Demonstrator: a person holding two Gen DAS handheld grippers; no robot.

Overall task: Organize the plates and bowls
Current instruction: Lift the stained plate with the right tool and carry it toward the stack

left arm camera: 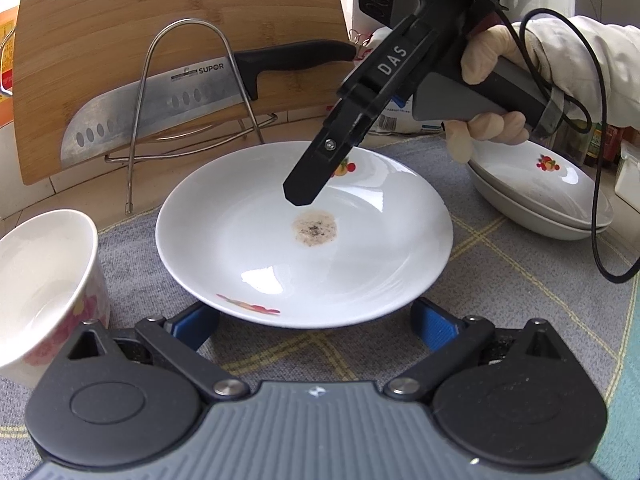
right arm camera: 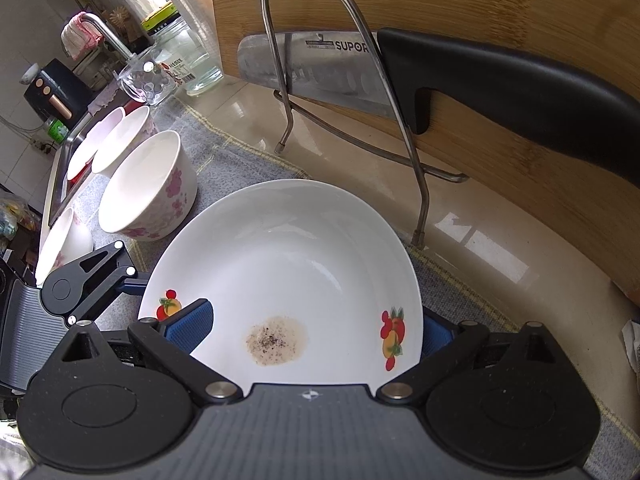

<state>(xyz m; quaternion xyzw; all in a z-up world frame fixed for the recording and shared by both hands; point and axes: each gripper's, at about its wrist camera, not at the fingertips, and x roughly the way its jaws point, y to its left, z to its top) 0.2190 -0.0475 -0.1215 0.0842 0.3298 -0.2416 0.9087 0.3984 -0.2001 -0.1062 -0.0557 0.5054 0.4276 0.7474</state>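
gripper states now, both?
Left gripper: open, straddling the near rim of the plate, holding nothing.
Right gripper: open, one finger over the plate, no grip.
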